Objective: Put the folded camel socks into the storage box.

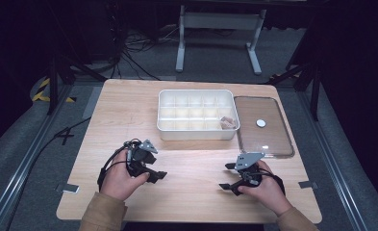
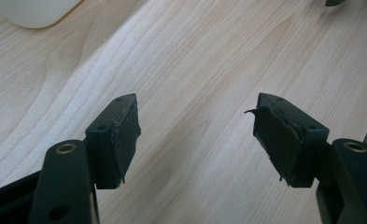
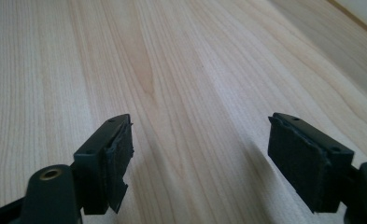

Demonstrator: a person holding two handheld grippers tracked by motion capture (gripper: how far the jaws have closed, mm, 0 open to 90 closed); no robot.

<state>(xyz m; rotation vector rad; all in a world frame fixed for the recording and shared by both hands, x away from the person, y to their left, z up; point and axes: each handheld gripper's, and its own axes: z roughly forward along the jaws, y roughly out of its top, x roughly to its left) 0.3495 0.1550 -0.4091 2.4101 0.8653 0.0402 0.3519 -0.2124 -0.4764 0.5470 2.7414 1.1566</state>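
A white compartment box (image 1: 196,132) stands at the middle back of the wooden table (image 1: 129,110), with a small tan object (image 1: 227,122) in its front right cell. Beside it on the right lies a clear lid (image 1: 263,127) with a white round spot. My left gripper (image 1: 160,173) rests low over the table at the front left, held by a hand, jaws open with bare wood between the pads (image 2: 125,140). My right gripper (image 1: 227,176) sits at the front right, pointing left, also open with nothing between its pads (image 3: 116,161).
A corner of the white box (image 2: 31,11) lies at the top left in the left gripper view. Cables and a metal table frame (image 1: 220,33) stand on the floor behind the table. Rails run along both sides.
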